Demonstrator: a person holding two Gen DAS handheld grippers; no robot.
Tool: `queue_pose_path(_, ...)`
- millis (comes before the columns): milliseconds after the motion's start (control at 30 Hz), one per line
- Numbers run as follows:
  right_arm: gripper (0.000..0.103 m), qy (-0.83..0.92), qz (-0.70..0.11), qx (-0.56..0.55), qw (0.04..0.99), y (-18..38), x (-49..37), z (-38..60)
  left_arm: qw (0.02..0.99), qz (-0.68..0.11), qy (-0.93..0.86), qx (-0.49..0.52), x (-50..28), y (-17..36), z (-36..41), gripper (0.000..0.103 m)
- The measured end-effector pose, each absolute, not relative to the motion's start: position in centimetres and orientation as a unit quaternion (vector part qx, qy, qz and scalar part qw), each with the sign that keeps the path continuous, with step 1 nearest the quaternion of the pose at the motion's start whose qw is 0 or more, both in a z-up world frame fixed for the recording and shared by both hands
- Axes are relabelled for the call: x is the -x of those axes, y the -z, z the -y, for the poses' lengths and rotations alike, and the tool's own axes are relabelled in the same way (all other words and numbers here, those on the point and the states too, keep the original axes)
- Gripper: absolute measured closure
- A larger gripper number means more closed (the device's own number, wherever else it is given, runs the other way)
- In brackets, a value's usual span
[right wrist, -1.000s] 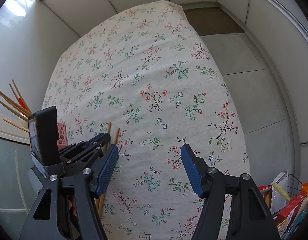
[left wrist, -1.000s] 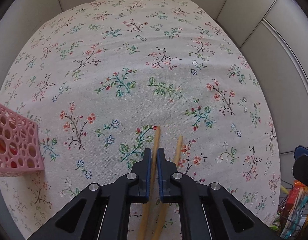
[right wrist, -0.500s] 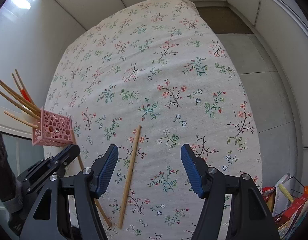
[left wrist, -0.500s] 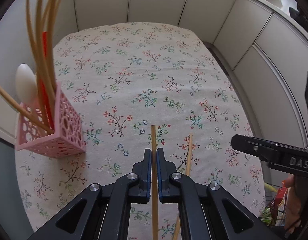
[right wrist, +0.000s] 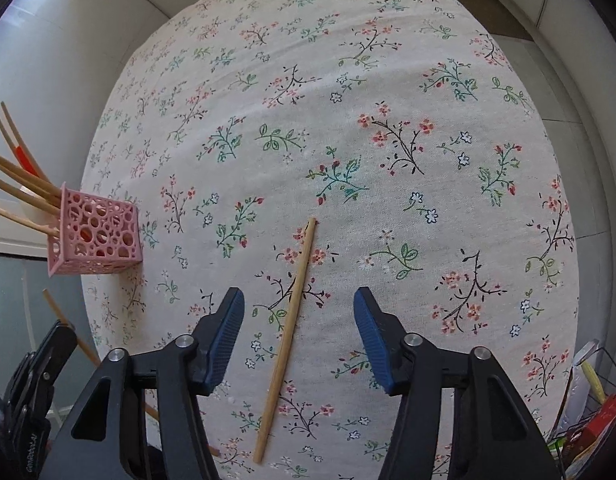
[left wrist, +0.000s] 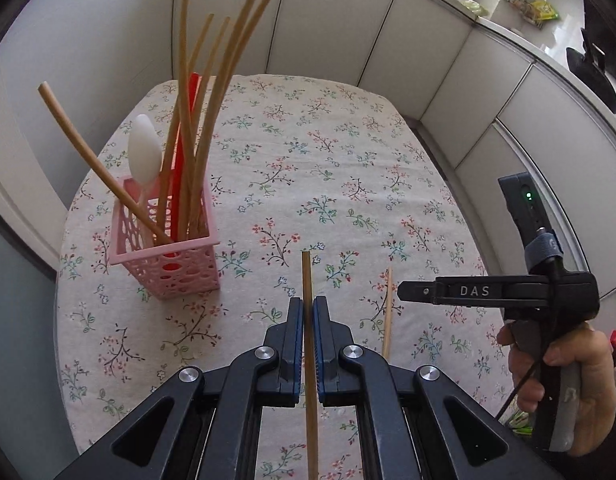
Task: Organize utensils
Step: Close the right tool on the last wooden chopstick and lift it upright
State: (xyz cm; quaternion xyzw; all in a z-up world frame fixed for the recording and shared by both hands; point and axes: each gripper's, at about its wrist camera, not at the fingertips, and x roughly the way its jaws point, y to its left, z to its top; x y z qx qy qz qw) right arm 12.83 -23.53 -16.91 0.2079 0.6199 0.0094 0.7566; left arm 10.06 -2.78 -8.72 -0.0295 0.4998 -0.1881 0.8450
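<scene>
Left hand-held gripper point(left wrist: 308, 316) is clamped on one chopstick point(left wrist: 306, 280), lifted off the surface — pink holder point(left wrist: 168, 256) sits ahead and to its left. Right hand-held gripper point(right wrist: 296, 320) is spread wide right over the other chopstick point(right wrist: 292, 320), whose long axis runs roughly along the fingers — so the right one's nearer.

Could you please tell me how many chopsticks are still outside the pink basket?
2: one chopstick clamped in the left gripper, one loose chopstick on the tablecloth beneath the open right gripper.
</scene>
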Motion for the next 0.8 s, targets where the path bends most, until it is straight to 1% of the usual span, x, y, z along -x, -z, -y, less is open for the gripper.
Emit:
queue_pose_path(33,0.052,-0.007,-0.621,-0.207,0.756,17.2,-13.1,23.5,0.845,-0.499,0.189,0.031,-10.0,8.6,2.4,0.098)
queue_pose_path(200,0.072,0.001,-0.633,-0.207,0.746,18.5,-14.3,23.1,0.846,-0.498,0.188,0.04,-9.8,8.2,1.2,0.098)
queue_pose_path(533,0.085,0.032,-0.638,-0.175,0.749,19.5,-15.9,21.9,0.843,-0.502,0.188,0.043,-10.2,8.7,0.9,0.098)
queue_pose_path(600,0.096,0.043,-0.64,-0.149,0.752,19.5,-15.9,21.5,0.843,-0.503,0.185,0.044,-10.2,8.8,0.9,0.098)
queue_pose_path(667,0.096,0.042,-0.638,-0.143,0.755,19.5,-15.9,21.2,0.843,-0.504,0.183,0.044,-10.4,8.9,0.8,0.098)
queue_pose_path(800,0.097,0.028,-0.63,-0.168,0.757,19.1,-15.1,21.8,0.845,-0.501,0.183,0.044,-10.3,8.7,0.7,0.098)
